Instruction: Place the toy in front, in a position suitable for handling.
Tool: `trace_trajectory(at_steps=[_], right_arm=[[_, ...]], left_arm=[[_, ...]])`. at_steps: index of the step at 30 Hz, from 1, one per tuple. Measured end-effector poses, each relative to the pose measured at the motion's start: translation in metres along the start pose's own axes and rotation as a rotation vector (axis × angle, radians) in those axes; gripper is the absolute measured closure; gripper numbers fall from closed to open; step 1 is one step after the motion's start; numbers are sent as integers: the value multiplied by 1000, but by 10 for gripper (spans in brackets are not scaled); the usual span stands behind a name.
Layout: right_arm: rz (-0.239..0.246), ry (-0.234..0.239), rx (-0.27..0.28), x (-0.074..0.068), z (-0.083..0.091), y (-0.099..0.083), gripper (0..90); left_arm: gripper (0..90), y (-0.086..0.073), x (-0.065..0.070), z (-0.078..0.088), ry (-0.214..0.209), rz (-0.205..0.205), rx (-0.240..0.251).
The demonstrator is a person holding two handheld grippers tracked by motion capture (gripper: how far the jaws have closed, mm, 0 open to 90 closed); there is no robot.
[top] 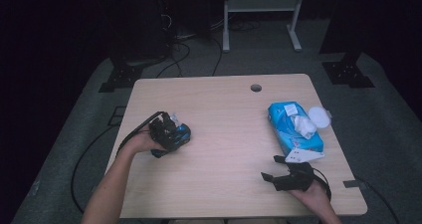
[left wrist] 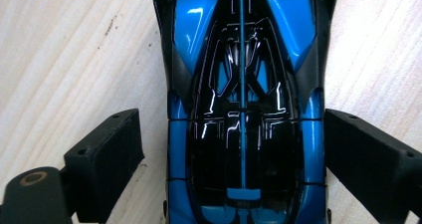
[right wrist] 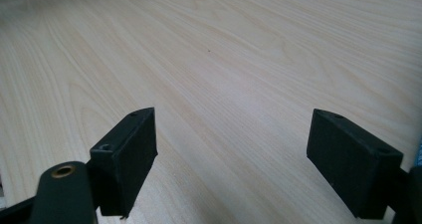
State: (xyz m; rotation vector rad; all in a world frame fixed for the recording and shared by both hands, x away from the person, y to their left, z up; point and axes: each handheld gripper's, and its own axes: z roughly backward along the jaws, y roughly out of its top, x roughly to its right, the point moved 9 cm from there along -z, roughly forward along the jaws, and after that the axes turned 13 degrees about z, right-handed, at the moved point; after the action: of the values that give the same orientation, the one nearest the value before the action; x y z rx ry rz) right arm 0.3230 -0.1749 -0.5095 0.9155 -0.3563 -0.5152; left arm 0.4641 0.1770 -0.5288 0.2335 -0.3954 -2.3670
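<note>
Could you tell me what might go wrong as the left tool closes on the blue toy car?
The left tool straddles the blue toy car with a gap at one pad, so an uneven squeeze might shove the car sideways. Its glossy body may slip under the pads. If it rolls on the table, the grip could land off-centre.

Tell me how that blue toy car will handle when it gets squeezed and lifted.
The blue toy car looks like glossy hard plastic, so probably stiff but slippery against the pads. Being small, it is likely light. If its wheels turn, a push along its length might roll it on the table.
</note>
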Motion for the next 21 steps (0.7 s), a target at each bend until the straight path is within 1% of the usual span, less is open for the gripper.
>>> trace_trajectory(at_steps=[2,4,5,6,7,8,10,11,12,13,14,15,17,18,21], right_arm=[[-2,1,0,0,0,0,189],[0,2,-1,0,0,0,189],[-1,3,-1,0,0,0,190],[-1,3,-1,0,0,0,190],[0,5,-1,-1,0,0,191],[0,5,-1,-1,0,0,191],[-1,7,-2,-1,-1,0,191],[1,8,-1,-1,-1,0,191],[1,8,-1,-1,-1,0,191],[0,10,-3,-2,-1,0,190],[0,10,-3,-2,-1,0,190],[0,10,-3,-2,-1,0,191],[2,10,-1,-2,0,0,190],[3,10,0,-2,0,0,190],[3,10,1,-1,0,0,191]], left_arm=[[128,-1,0,-2,-14,4,-10],[146,-2,-1,-2,-17,7,-15],[161,-2,0,-2,-30,13,-17],[184,-2,0,-2,-30,13,-17],[205,-3,1,-2,-52,20,-22],[217,-3,1,-2,-52,20,-22],[225,-3,1,-2,-63,25,-28],[228,-3,1,-2,-68,30,-47],[228,-3,1,-2,-68,30,-47],[228,-3,1,-2,-68,24,-70],[229,-3,1,-2,-68,24,-70],[229,-3,1,-2,-69,19,-83],[251,-1,2,-2,-74,12,-86],[252,-1,2,-2,-80,24,-98],[252,-2,2,-2,-84,23,-116]])
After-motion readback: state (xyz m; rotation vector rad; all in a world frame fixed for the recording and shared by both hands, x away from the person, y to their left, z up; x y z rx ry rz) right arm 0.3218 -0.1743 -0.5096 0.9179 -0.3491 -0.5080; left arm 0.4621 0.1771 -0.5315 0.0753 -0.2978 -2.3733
